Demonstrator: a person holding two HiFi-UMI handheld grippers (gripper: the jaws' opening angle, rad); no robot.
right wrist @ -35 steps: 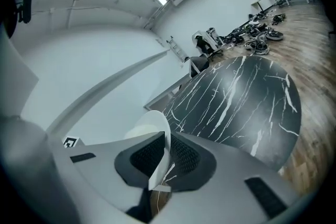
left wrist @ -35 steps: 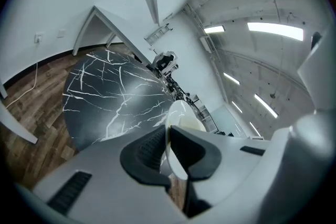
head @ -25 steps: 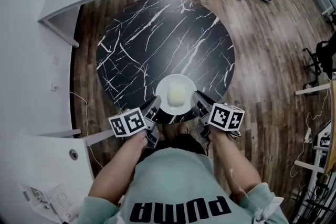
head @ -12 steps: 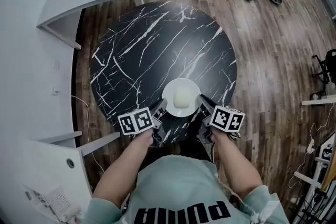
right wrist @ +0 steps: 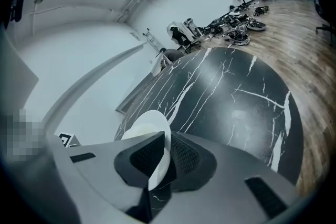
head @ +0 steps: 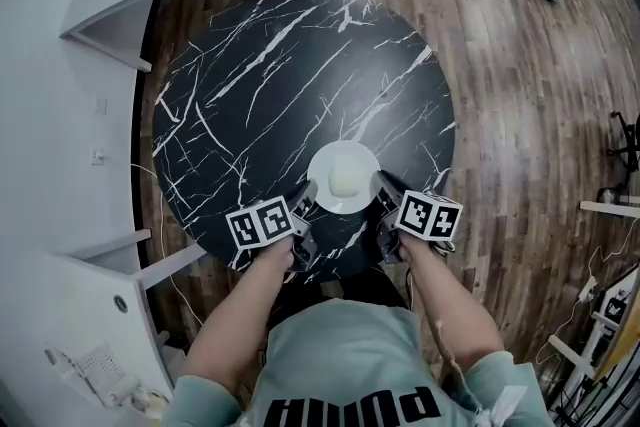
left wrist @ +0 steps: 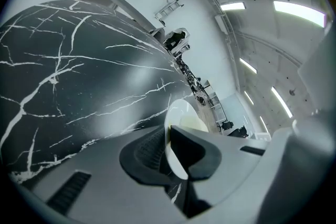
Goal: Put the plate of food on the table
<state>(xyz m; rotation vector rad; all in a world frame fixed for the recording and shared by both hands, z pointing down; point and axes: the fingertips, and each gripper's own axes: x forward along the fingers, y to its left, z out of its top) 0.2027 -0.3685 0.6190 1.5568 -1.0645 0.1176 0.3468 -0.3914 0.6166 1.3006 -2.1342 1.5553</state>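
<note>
Person's two hand-held grippers carry plate from opposite sides. Left gripper clamped on rim at plate's 8 o'clock, right gripper clamped at 4 o'clock. Two-sided pinch likely keeps plate level so pale food does not slide. Plate over round black marble table, near its 6 o'clock edge; contact with top unclear. Wood floor beyond.

Your left gripper and right gripper cover the plate at its eight and four o'clock rim; its pale food is too indistinct to name.
</note>
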